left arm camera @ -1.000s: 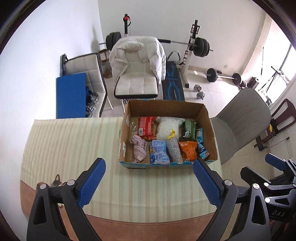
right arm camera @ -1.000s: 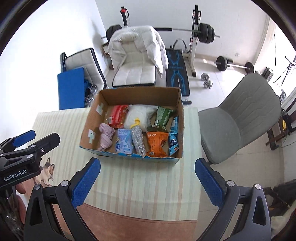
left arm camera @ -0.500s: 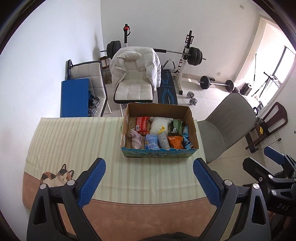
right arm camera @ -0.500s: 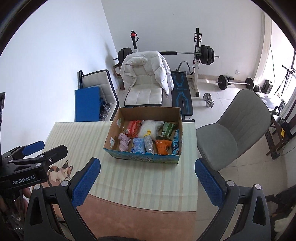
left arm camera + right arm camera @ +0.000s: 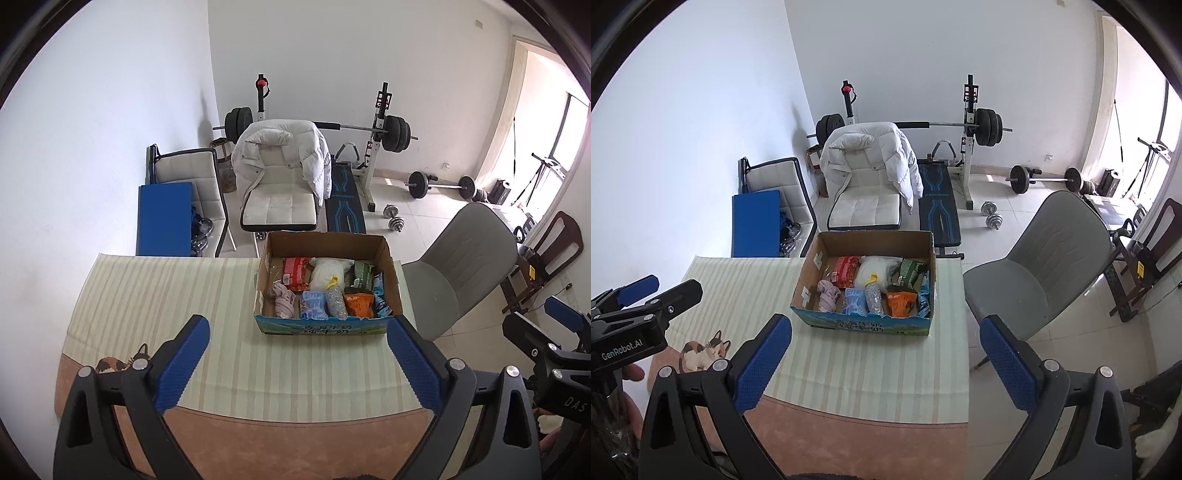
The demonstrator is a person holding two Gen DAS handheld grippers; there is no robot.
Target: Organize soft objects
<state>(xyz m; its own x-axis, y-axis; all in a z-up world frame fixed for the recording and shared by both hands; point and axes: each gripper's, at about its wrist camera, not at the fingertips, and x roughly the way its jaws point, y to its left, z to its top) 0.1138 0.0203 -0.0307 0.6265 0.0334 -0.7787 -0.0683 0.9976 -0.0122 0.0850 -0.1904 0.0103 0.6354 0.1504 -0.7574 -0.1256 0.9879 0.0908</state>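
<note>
while both grippers' fingers (image 5: pixel 184 363) gape wide and empty, cardboard box (image 5: pixel 327 328) lies crosswise, packets pointing away

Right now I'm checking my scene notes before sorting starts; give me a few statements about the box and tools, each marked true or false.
1. The brown cardboard box sits on the striped cream tablecloth. True.
2. The crumpled pink cloth lies on the tablecloth outside the box. False: it is inside the box, at its left end.
3. The left tool is open and holds nothing. True.
4. The right tool grips the orange snack packet. False: it is open and empty; the packet lies in the box.
</note>
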